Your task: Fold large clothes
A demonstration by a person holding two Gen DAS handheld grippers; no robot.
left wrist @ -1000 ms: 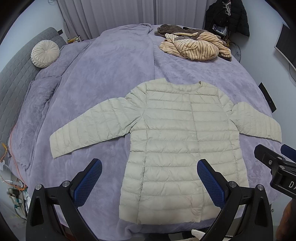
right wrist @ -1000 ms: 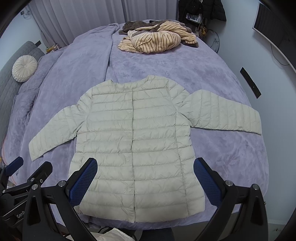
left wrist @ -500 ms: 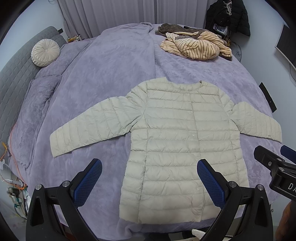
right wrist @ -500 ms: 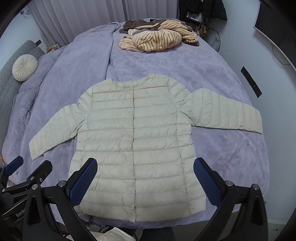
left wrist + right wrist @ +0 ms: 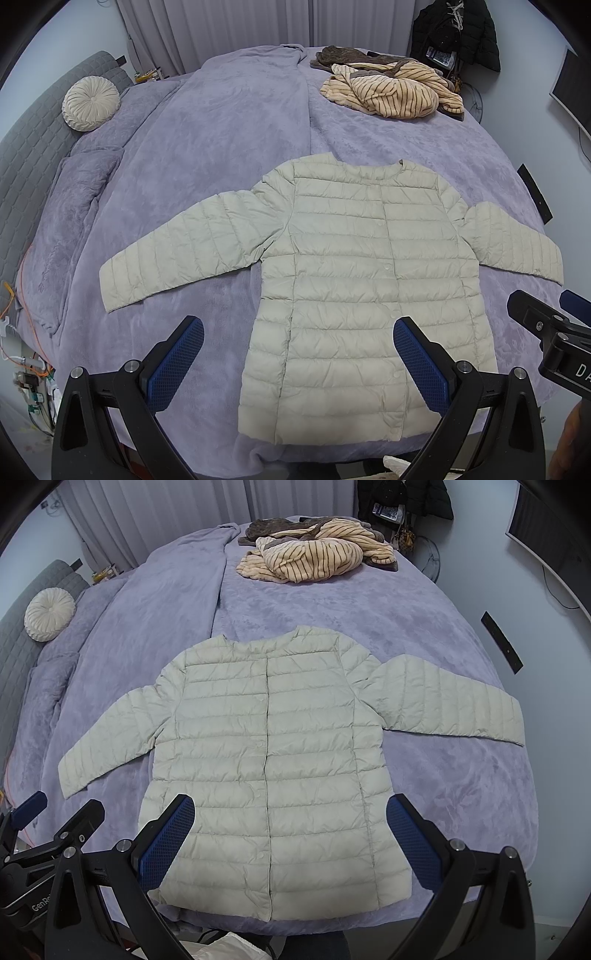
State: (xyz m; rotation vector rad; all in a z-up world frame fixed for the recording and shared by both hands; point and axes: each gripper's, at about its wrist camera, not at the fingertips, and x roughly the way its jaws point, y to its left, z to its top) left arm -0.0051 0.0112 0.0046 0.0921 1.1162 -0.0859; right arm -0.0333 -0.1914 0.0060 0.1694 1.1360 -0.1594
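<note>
Jacket spread flat on the bed, both grippers held wide

Left wrist view: a pale beige quilted puffer jacket [image 5: 362, 280] lies face up on the lavender plush bed cover [image 5: 229, 147], snaps closed down the front, hem toward the camera and both sleeves spread out to the sides. The left hand-held gripper [image 5: 295, 363], with blue textured pads on black arms, hangs above the jacket's lower half with its fingers spread wide and nothing between them. At the right edge part of the right hand-held gripper [image 5: 554, 332] shows. Far across the bed sits a crumpled cream-and-brown striped fleece garment [image 5: 391, 96], and a round cream pleated cushion [image 5: 90, 103] rests against the grey quilted headboard [image 5: 33, 140].

Right wrist view: the right hand-held gripper [image 5: 291, 843] hovers over the jacket's [image 5: 273, 760] hem area, fingers likewise wide apart and empty. The left hand-held gripper [image 5: 48, 834] appears at the lower left, beside the near sleeve cuff. The striped garment [image 5: 314, 554] and cushion [image 5: 50, 614] lie well apart from the jacket.
</note>
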